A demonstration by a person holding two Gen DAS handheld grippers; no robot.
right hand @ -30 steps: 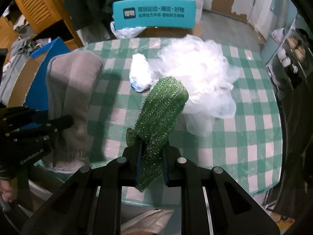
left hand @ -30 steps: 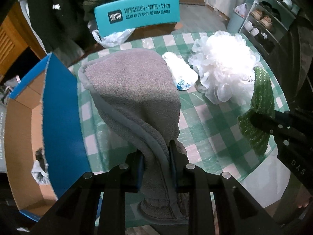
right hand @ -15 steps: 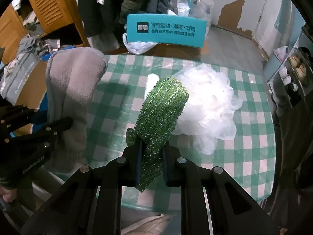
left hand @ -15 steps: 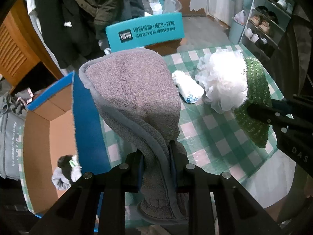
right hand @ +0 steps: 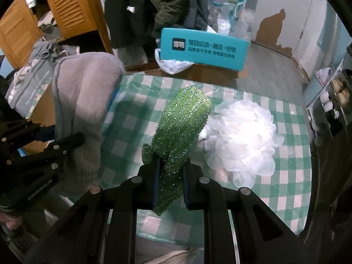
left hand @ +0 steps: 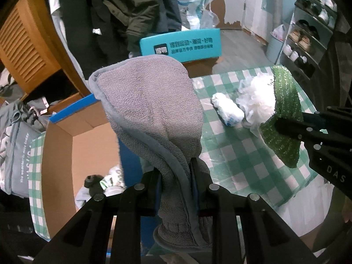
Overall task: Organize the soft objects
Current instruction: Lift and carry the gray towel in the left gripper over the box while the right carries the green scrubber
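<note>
Above the table (right hand: 140, 101), both tools have lifted grey cloth (left hand: 151, 110) and green scrubber (right hand: 182, 127) higher.

The left gripper (left hand: 176, 173), a black two-finger tool with blue-lined pads, points steeply downward and is clamped tight on a bunched grey fleece cloth with a stitched grey hem (left hand: 149, 110), which stands up between its jaws. The right gripper (right hand: 169, 176), of the same black build, also angles steeply down, its jaws pinched on a sparkly green mesh scouring cloth (right hand: 182, 127). At the right view's lower left edge, what seems to be a dark-cuffed hand (right hand: 8, 215) shows behind the left gripper.
</note>
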